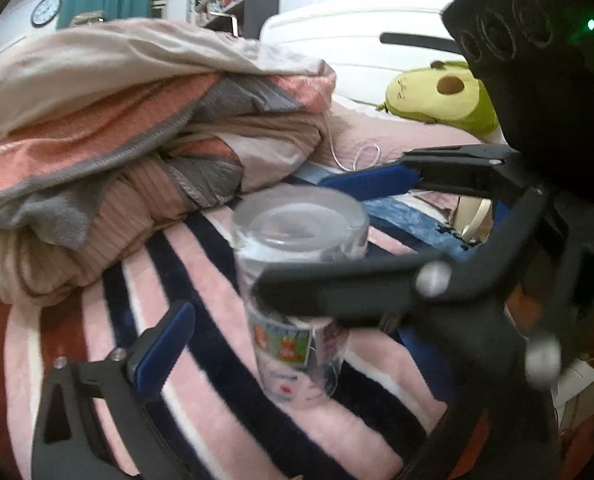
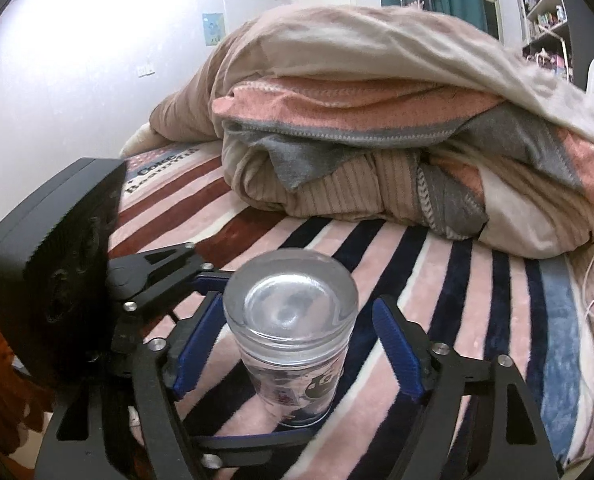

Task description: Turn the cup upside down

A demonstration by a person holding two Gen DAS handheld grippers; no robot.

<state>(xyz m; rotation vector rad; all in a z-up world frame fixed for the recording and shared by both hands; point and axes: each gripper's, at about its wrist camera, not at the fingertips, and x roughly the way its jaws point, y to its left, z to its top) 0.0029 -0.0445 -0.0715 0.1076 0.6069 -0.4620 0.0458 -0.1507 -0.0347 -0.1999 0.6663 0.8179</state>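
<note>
A clear glass cup (image 1: 297, 280) with cartoon stickers stands upside down on the striped blanket, thick base up; it also shows in the right wrist view (image 2: 293, 340). My right gripper (image 2: 297, 352) is open, its blue pads (image 2: 397, 352) on either side of the cup with a gap on both sides. In the left wrist view the right gripper (image 1: 317, 236) reaches in from the right around the cup. My left gripper is open; only its left blue pad (image 1: 165, 352) shows, left of the cup and apart from it.
The striped pink, navy and red blanket (image 2: 457, 280) covers the bed. A heap of folded quilts (image 2: 377, 140) lies behind the cup. A green plush toy (image 1: 437, 96) lies at the back right. A white cable (image 2: 593, 280) trails at the right.
</note>
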